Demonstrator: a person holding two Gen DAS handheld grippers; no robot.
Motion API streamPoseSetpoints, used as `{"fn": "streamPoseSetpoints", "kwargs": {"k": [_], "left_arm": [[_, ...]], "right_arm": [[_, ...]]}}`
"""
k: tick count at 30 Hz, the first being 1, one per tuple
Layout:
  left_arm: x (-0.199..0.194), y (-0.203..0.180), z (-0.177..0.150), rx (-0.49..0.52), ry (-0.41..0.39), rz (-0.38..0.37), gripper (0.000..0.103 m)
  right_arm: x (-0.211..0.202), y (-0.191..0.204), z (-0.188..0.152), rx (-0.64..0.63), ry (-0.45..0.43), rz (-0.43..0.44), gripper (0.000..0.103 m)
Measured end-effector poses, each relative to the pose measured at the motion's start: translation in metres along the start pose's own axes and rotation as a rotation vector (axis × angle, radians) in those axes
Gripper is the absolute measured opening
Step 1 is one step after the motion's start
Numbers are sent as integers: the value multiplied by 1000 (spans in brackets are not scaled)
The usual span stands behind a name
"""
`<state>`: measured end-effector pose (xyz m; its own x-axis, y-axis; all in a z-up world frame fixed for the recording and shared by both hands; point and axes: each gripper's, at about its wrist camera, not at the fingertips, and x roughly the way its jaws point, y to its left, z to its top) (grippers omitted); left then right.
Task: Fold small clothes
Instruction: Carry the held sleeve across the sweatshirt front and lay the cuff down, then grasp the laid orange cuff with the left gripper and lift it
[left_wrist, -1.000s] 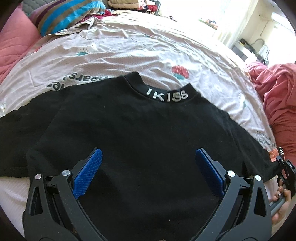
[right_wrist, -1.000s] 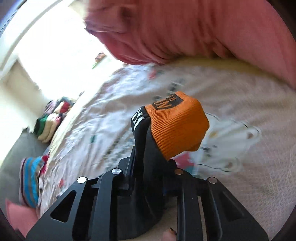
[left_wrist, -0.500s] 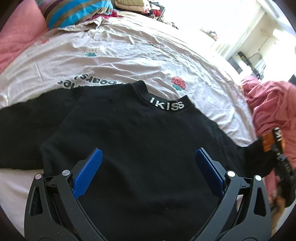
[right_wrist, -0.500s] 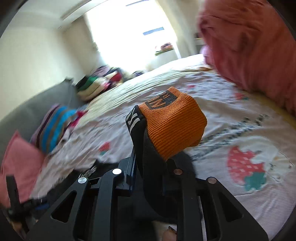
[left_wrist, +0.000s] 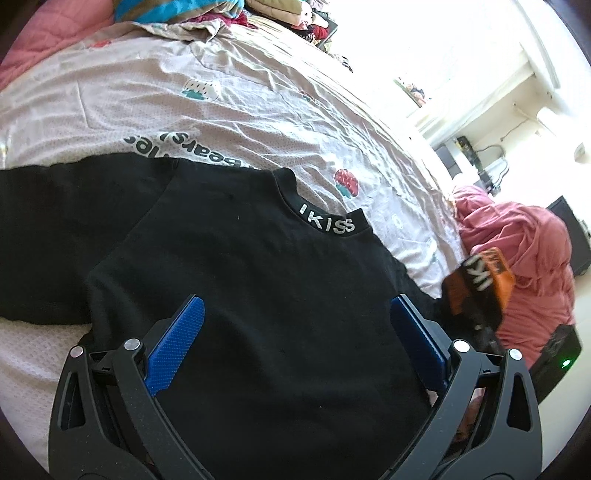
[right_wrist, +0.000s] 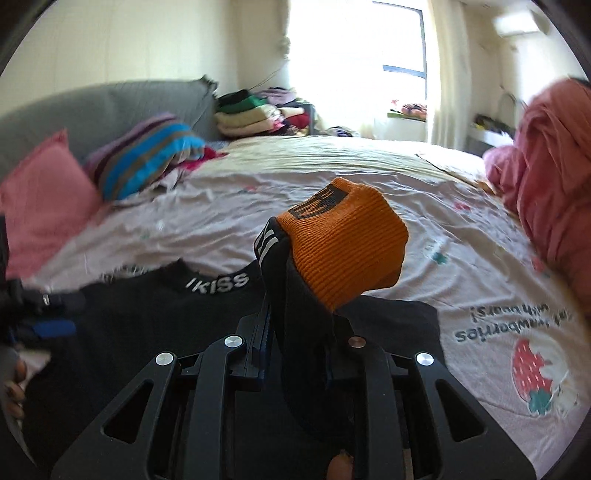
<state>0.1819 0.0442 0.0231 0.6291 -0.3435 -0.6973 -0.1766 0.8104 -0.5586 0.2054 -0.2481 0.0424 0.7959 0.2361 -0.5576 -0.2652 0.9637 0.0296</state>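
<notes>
Right wrist: cuff (right_wrist: 343, 247) now over sweater (right_wrist: 147, 317).

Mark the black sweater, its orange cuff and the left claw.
black sweater (left_wrist: 258, 295): left wrist view, chest panel.
orange cuff (right_wrist: 347, 251): right wrist view, ribbed knit face.
left claw (left_wrist: 295, 332): left wrist view, midway between the tips.

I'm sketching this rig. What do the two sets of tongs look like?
Both look alike: matte black plastic frames with triangular cut-outs and round silver screws. The left tongs carry flat blue textured pads. On the right tongs, only a sliver of blue shows.
</notes>
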Motion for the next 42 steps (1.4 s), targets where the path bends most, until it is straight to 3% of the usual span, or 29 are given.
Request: {"fn": "streamPoseSetpoints", "kwargs": {"k": [3,6,7,13,19,21,23,35,36,38,42], "left_arm": [[0,5,-1,-22,8,-25,95],[2,9,-2,-36,22,-44,95],[3,10,-3,-43,27,-53,95],[12,11,-9,-57,61,-97,95],[27,-9,-21,-14,94,-130,93],[34,-16,-25,-11,116,-169,83],[43,-24,-29,5,146,-195,59],[96,-46,-45,53,246,-107,54],[99,-49,-45,67,241,-92,50],[101,-53,-45,99,234,-78,16],[86,-65,-40,171,183,-101,7]], "right_arm": [[10,13,-6,-25,31,22,24],[14,26,-11,-20,66,85,48],[14,29,-13,-14,74,117,52],[8,34,-20,36,134,251,59],[-6,9,-24,104,127,200,59],[-11,-2,-25,131,120,174,59],[-15,-13,-26,152,111,145,59],[-27,-50,-36,240,99,100,59],[-28,-51,-38,246,101,101,59],[-28,-54,-40,251,104,99,59],[-30,-58,-42,262,103,93,59]]}}
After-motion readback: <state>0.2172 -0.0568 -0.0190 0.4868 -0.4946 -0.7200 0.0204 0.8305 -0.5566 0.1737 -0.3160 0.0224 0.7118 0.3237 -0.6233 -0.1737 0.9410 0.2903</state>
